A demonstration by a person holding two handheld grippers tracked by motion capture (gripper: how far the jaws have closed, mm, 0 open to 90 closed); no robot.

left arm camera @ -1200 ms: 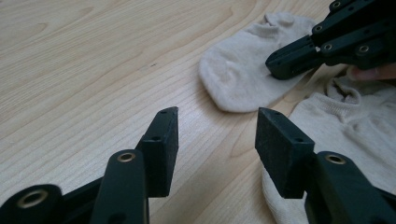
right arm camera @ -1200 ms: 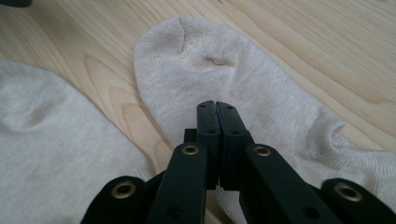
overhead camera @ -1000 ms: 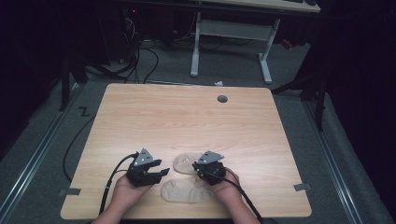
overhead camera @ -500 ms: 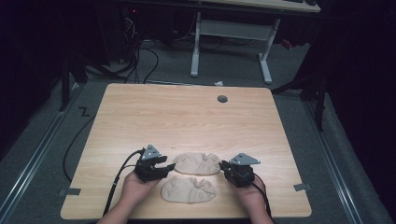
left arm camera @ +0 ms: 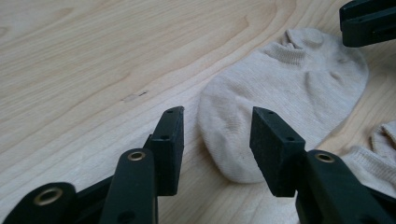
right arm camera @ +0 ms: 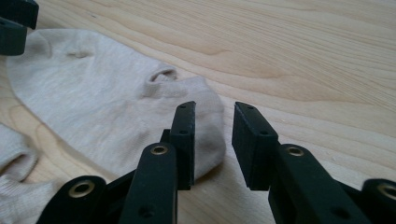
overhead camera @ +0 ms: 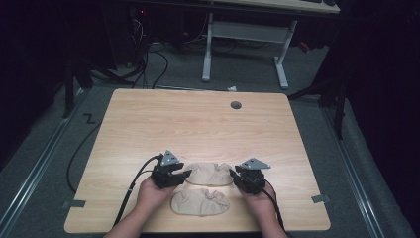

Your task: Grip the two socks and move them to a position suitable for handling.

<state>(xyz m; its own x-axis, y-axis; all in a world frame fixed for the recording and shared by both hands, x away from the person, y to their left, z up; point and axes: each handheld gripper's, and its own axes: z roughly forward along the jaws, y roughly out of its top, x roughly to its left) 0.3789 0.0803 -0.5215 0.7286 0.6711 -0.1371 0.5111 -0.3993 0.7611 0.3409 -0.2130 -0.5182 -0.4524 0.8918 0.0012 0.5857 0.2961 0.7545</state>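
Observation:
Two beige ankle socks lie near the table's front edge. The far sock [overhead camera: 210, 173] lies flat, stretched left to right; the near sock [overhead camera: 200, 202] sits just in front of it. My left gripper [overhead camera: 184, 174] is open at the far sock's left end, its jaws either side of the sock's [left arm camera: 285, 88] rounded tip. My right gripper [overhead camera: 233, 174] is open at the other end, the sock's [right arm camera: 102, 93] edge under its left jaw. Nothing is held. Each gripper view also catches the other gripper [left arm camera: 369, 21] [right arm camera: 16, 18] and the near sock [left arm camera: 376, 154] [right arm camera: 16, 161].
The wooden table [overhead camera: 198, 124] stretches bare behind the socks, with a round grey cable hole [overhead camera: 236, 105] at its far edge. Cables trail from both grippers toward the front. A white desk frame [overhead camera: 245, 44] stands on the floor beyond.
The right gripper has shifted from the far sock's middle out to its right end. The left gripper has crept right to the sock's left end. The far sock now lies spread out.

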